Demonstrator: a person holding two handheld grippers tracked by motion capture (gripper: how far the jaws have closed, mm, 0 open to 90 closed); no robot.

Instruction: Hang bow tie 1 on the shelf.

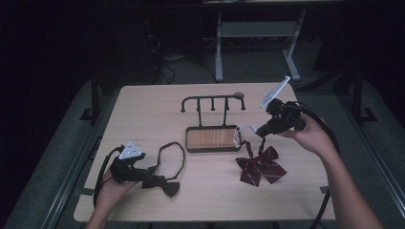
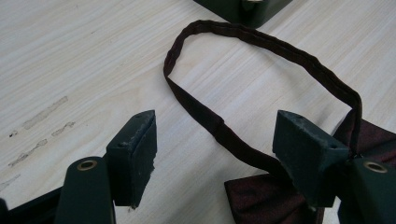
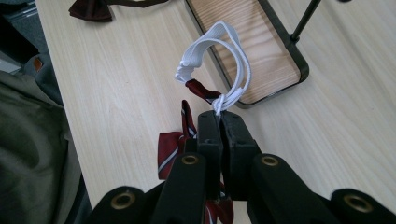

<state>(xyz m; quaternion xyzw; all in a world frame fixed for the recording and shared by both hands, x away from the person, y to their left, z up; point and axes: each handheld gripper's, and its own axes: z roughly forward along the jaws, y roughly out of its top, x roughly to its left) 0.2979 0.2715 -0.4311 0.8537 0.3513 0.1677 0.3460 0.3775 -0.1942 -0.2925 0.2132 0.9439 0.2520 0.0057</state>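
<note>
1. High view: The tabletop (image 1: pixel 143 109) is pale wood with a light grain. It has round corners. The room around it is very dark. Behind the tabletop I see a grey floor, some black cables and the white legs of another table (image 1: pixel 253 43).
2. High view: A black rack with hooks (image 1: pixel 213 102) stands near the middle, on a tray with a wood bottom (image 1: pixel 212 139). My right hand-held gripper (image 1: pixel 253 130) is up in the air at the right end of the tray. The striped red bow (image 1: pixel 260 164) lies on the wood just below it. My left hand-held gripper (image 1: pixel 157 180) is low at the front left, by the dark bow tie (image 1: pixel 167 186).
3. Left gripper view: The wood here has a few small scuff marks (image 2: pixel 42 116). My jaws stand wide apart and hold nothing. The dark bow tie's strap (image 2: pixel 261 44) lies in a loop flat on the wood between them. The bow part (image 2: pixel 261 200) is just by the right jaw.
4. Right gripper view: My jaws are pinched tight on the white elastic loop (image 3: pixel 224 56) of the striped red bow (image 3: pixel 170 149). The loop sticks up past the tips, over the tray edge (image 3: pixel 280 79). The bow hangs under the jaws, above the wood. A green-grey cloth (image 3: pixel 32 140) is at the left edge.
</note>
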